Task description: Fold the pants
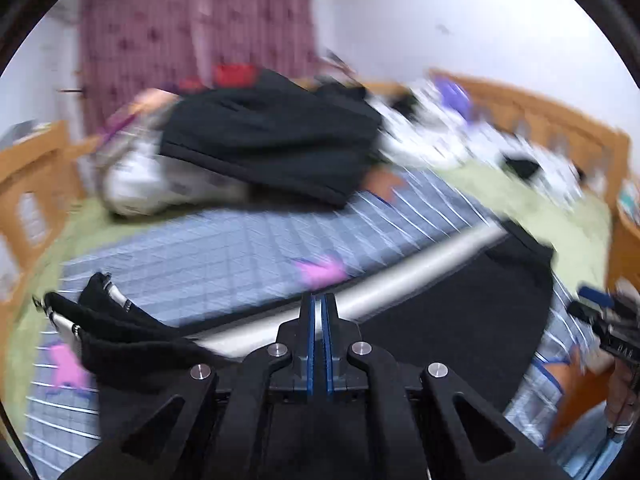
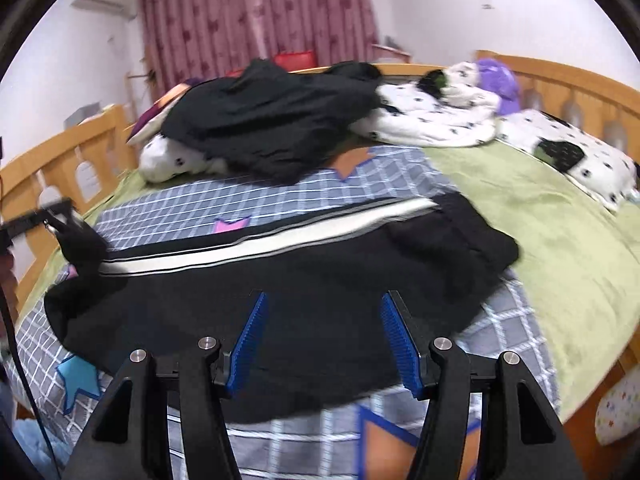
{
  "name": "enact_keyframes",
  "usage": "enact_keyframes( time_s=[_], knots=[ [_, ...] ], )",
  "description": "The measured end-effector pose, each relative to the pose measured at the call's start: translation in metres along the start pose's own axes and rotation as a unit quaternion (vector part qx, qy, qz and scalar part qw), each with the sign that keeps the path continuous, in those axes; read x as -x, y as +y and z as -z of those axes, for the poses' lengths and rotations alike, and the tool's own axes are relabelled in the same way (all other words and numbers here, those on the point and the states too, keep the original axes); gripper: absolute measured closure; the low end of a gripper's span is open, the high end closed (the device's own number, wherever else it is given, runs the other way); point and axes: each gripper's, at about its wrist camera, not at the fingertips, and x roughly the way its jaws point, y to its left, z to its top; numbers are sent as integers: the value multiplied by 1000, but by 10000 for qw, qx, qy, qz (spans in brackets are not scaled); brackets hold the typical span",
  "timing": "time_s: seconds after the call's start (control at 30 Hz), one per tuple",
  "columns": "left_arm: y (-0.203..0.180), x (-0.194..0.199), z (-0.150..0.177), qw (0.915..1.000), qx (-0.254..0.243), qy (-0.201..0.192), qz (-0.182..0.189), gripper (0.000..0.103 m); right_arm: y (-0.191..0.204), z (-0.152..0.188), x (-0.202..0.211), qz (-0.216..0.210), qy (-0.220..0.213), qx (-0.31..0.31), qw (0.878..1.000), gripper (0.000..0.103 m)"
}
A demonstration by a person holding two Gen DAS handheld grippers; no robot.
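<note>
Black pants (image 2: 320,280) with a white side stripe (image 2: 256,246) lie spread across a checked blue-grey blanket (image 2: 280,192) on the bed. My right gripper (image 2: 325,296) hovers open over the middle of the pants, with nothing between its blue pads. At the left edge of the right wrist view, my left gripper (image 2: 48,216) holds a leg end raised off the bed. In the blurred left wrist view, the left gripper (image 1: 319,312) has its pads pressed together, and the cuffs (image 1: 96,312) hang to its left. The right gripper (image 1: 612,320) shows at that view's right edge.
A heap of dark clothes (image 2: 272,128) and white spotted bedding (image 2: 432,120) fill the back of the bed, beside a purple plush (image 2: 500,76). A wooden rail (image 2: 60,152) runs around the bed. Green sheet (image 2: 540,220) lies to the right of the blanket.
</note>
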Motion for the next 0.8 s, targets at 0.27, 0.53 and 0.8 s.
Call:
enact_keyframes(
  time_s=[0.27,0.53,0.8],
  knots=[
    [-25,-40,67,9957,180,891,169,97,-44,6,9,304,-74,-536,9981,45],
    [110,12,93,9880,713,250,-1348,35,-28,-3,-10,-88,263,-668,9974,45],
    [129,-25,77,9910,-230,567,-1193,29,68,-11,-21,-270,408,528,9974,45]
  ],
)
